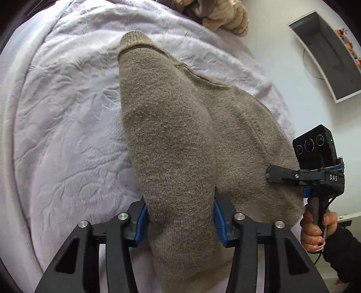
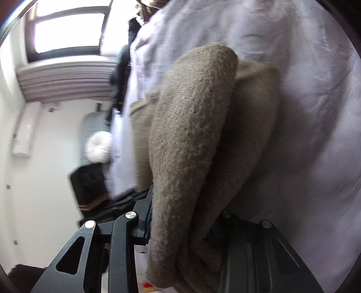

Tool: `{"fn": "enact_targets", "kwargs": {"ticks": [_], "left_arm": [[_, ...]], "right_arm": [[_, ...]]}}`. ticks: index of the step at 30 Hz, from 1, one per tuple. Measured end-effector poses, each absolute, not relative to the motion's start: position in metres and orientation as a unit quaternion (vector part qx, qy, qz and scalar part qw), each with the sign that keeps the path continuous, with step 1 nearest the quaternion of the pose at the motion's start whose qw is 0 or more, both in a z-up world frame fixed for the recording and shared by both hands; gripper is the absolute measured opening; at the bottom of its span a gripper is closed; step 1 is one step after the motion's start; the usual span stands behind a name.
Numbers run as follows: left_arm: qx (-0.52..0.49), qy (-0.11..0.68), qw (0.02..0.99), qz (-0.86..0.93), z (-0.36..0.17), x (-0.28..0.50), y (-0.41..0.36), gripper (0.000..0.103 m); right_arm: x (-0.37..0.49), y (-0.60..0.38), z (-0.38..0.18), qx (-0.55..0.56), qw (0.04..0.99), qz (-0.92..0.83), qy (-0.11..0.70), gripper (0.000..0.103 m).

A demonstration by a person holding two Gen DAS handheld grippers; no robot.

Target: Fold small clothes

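Note:
A fuzzy taupe knit sweater (image 1: 171,139) lies on a pale lilac plush blanket (image 1: 67,112), its ribbed cuff (image 1: 133,40) pointing away. A thick fold of it rises between the blue pads of my left gripper (image 1: 180,216), which is shut on the fabric. At the right edge of the sweater, my right gripper (image 1: 270,174) pinches the side hem, held by a person's hand (image 1: 315,230). In the right wrist view the sweater (image 2: 191,135) bulges up through my right gripper (image 2: 185,225) and covers its right finger.
A beige knitted item (image 1: 227,20) lies at the far edge of the blanket. A dark screen (image 1: 327,56) hangs on the white wall at right. The right wrist view shows a window (image 2: 67,29), a round white cushion (image 2: 99,146) and the blanket's edge (image 2: 121,157).

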State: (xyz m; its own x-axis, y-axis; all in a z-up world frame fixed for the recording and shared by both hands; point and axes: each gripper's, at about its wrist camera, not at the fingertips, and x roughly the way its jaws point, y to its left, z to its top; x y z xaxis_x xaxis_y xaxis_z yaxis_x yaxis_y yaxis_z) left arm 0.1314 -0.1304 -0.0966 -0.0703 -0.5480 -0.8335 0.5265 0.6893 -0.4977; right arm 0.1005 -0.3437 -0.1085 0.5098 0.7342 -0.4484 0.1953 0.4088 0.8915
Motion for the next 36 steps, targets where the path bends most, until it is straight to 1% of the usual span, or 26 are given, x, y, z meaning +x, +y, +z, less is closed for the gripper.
{"fn": "enact_targets", "kwargs": {"ticks": [5, 7, 11, 15, 19, 21, 22, 23, 24, 26, 33, 36], "left_arm": [[-0.004, 0.602, 0.693, -0.397, -0.061, 0.110, -0.112, 0.046], [-0.005, 0.601, 0.696, -0.393, -0.048, 0.099, -0.092, 0.046], [0.002, 0.608, 0.701, -0.373, -0.038, 0.075, -0.051, 0.046], [0.011, 0.631, 0.704, -0.325, -0.058, 0.044, -0.020, 0.047], [0.009, 0.662, 0.700, -0.269, -0.095, 0.029, 0.003, 0.047], [-0.005, 0.656, 0.709, -0.258, -0.103, 0.024, 0.015, 0.053], [-0.011, 0.654, 0.711, -0.257, -0.104, 0.023, 0.018, 0.057], [-0.013, 0.653, 0.714, -0.252, -0.106, 0.023, 0.021, 0.063], [-0.009, 0.651, 0.718, -0.247, -0.105, 0.024, 0.022, 0.065], [0.002, 0.644, 0.726, -0.240, -0.104, 0.022, 0.030, 0.072], [0.023, 0.639, 0.738, -0.216, -0.095, 0.011, 0.040, 0.073], [0.026, 0.647, 0.737, -0.195, -0.088, 0.009, 0.041, 0.073]], "right_arm": [[0.089, -0.310, -0.078, 0.522, 0.692, 0.230, 0.443, 0.037], [0.080, -0.297, -0.070, 0.526, 0.687, 0.239, 0.440, 0.037], [0.061, -0.257, -0.065, 0.521, 0.677, 0.259, 0.450, 0.037], [0.055, -0.218, -0.080, 0.489, 0.672, 0.262, 0.491, 0.038], [0.061, -0.197, -0.102, 0.398, 0.691, 0.208, 0.567, 0.038], [0.060, -0.193, -0.111, 0.341, 0.701, 0.163, 0.604, 0.042], [0.060, -0.193, -0.113, 0.320, 0.706, 0.146, 0.615, 0.047], [0.059, -0.194, -0.113, 0.299, 0.714, 0.126, 0.621, 0.051], [0.060, -0.196, -0.109, 0.283, 0.722, 0.114, 0.622, 0.059], [0.056, -0.196, -0.104, 0.228, 0.743, 0.078, 0.625, 0.063], [0.032, -0.168, -0.085, 0.166, 0.759, 0.029, 0.630, 0.063], [0.015, -0.166, -0.082, 0.182, 0.750, 0.002, 0.636, 0.063]]}}
